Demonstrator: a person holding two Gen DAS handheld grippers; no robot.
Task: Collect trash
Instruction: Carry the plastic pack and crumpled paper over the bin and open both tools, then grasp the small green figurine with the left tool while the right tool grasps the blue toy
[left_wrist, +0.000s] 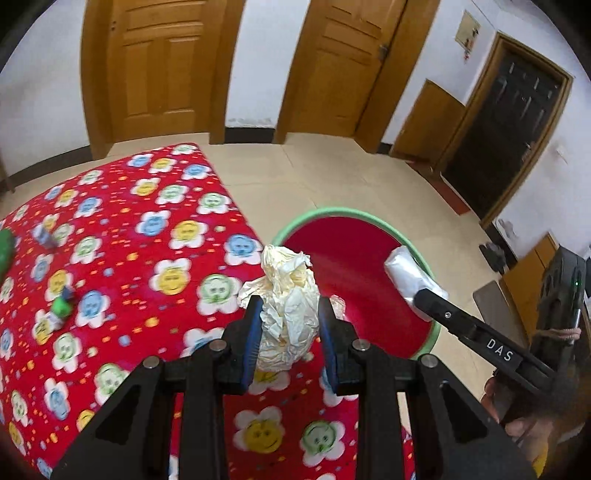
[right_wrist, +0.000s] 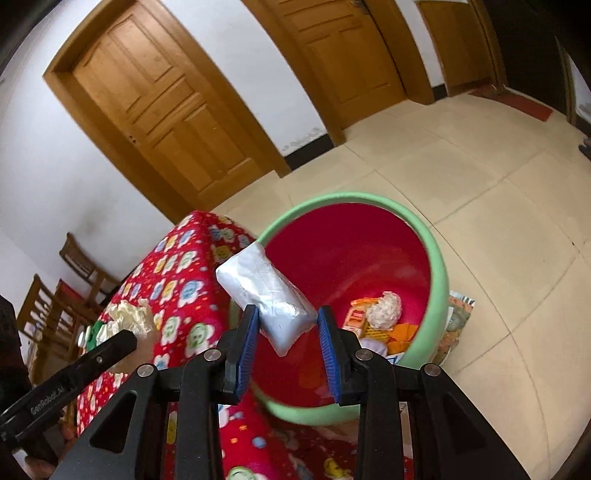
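Crumpled paper (left_wrist: 288, 314) is clamped between the left gripper (left_wrist: 289, 325) jaws beside the green bin (right_wrist: 437, 258); a silver packet (right_wrist: 267, 295) is gripped in the right gripper (right_wrist: 286, 332) jaws above that bin's rim.

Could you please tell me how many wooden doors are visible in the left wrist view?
3: a closed door at upper left, another at centre, and a dark doorway's door at right. Others may be out of frame.

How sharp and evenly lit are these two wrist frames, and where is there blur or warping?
Left wrist: crumpled paper between the fingers is sharp, small items at the tablecloth's left edge smear, doors bow. Right wrist: silver packet sharp with mild glare, bin contents soft, dark corner vignette. Both have even daylight.
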